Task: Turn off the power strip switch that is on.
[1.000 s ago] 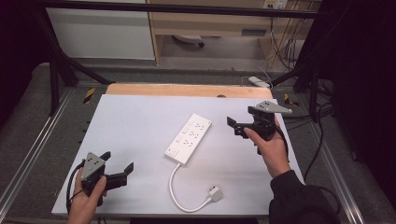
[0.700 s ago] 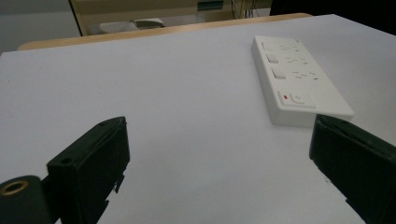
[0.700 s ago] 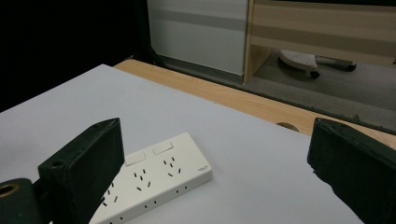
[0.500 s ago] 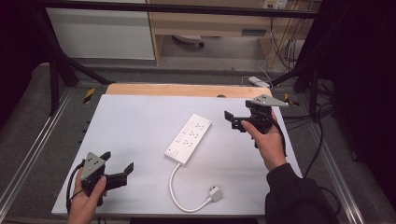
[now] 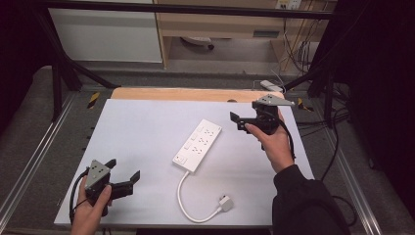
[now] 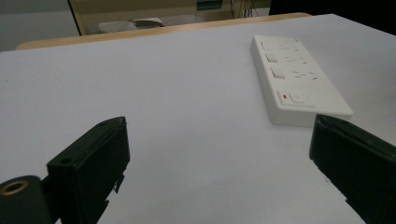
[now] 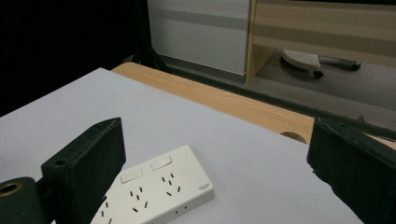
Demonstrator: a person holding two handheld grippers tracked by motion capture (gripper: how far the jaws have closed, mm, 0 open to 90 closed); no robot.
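Note:
A white power strip (image 5: 197, 145) lies slantwise in the middle of the white table (image 5: 147, 127), with sockets and switches on top. Its white cord (image 5: 183, 200) curls toward the front edge and ends in a plug (image 5: 225, 202). My left gripper (image 5: 122, 177) rests low at the front left, open and empty; its view has the power strip (image 6: 295, 79) ahead to the right. My right gripper (image 5: 236, 121) hovers open and empty to the right of the strip's far end, and the power strip (image 7: 156, 195) lies below and between its jaws.
A wooden strip (image 5: 195, 94) runs along the table's far edge. Behind it stand a white cabinet (image 5: 105, 29) and a wooden shelf unit (image 5: 220, 24). Cables (image 5: 337, 127) hang beside the table's right side, and dark frame posts (image 5: 58, 73) stand at the left.
My right gripper has drifted a little left and farther away, toward the strip's far end. The left gripper and the power strip have stayed put.

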